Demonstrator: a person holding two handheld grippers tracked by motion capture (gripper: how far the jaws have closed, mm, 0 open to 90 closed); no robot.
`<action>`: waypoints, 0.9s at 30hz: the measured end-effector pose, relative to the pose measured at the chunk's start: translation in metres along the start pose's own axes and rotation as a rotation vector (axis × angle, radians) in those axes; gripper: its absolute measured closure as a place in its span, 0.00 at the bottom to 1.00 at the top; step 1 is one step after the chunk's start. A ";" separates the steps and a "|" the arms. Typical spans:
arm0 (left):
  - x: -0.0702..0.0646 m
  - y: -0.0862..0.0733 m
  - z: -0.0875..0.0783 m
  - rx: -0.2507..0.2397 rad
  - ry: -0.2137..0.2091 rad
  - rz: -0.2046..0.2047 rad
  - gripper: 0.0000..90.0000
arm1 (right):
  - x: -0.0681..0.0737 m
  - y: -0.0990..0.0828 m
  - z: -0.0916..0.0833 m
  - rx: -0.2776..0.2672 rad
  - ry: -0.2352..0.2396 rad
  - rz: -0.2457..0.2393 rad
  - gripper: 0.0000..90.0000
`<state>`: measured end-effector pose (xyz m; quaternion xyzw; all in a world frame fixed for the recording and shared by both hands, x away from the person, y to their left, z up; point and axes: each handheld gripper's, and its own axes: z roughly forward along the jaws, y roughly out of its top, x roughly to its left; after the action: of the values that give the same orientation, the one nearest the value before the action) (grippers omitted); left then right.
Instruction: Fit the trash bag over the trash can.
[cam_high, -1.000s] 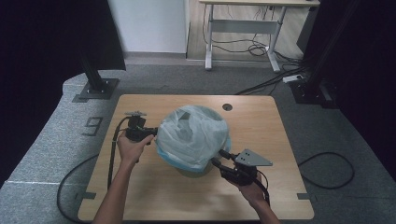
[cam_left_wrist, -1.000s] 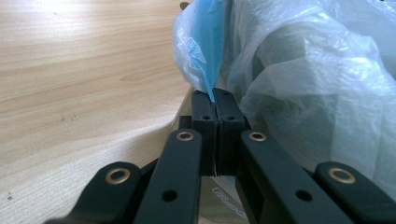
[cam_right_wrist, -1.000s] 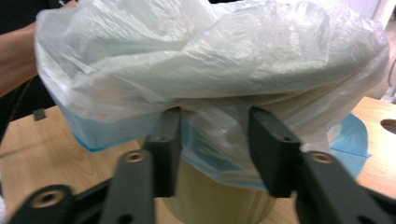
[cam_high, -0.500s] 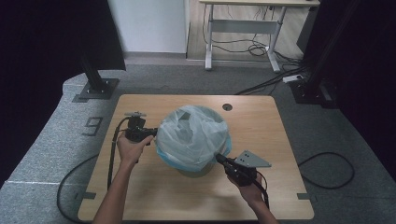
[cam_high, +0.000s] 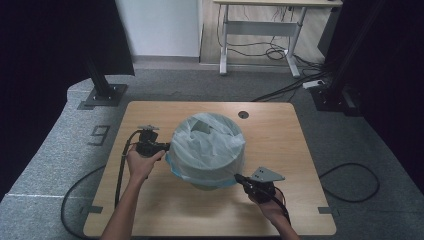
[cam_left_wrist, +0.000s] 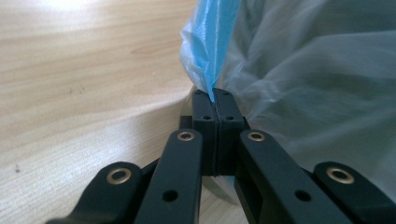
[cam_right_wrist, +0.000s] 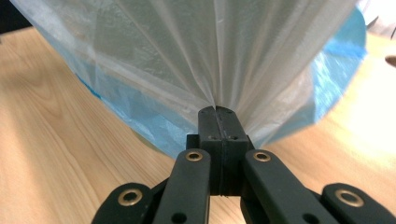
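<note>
A translucent plastic bag (cam_high: 207, 147) with a blue rim drapes over a round container at the centre of the wooden table (cam_high: 300, 150). The left gripper (cam_high: 162, 147) pinches its left edge; the right gripper (cam_high: 240, 178) clamps its near-right edge. The contents are hidden.

High view: table (cam_high: 300, 150) evenly lit from above, surroundings dark at both sides; picture soft, low detail. Faint shadow lay under bag (cam_high: 207, 150). Left gripper view: strong glare on wood at top left; near jaws blurred, bag (cam_left_wrist: 303, 70) hazy. Right gripper view: bag (cam_right_wrist: 187, 56) glowed, backlit; top right corner overexposed; jaw bases out of focus.
</note>
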<state>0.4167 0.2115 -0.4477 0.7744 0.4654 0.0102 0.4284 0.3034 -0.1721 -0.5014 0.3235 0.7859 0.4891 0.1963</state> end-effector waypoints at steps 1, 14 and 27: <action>0.000 -0.002 0.002 0.004 -0.001 -0.002 0.99 | -0.002 -0.003 0.001 0.007 0.001 0.004 0.99; 0.007 -0.019 0.027 0.065 -0.005 -0.025 0.99 | -0.018 -0.025 0.010 0.082 0.001 0.028 0.99; 0.004 -0.026 0.020 -0.032 0.076 -0.004 0.67 | -0.029 -0.029 0.003 0.048 -0.001 0.073 0.88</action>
<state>0.4088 0.2063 -0.4792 0.7654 0.4829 0.0462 0.4229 0.3166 -0.1996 -0.5289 0.3568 0.7851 0.4767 0.1707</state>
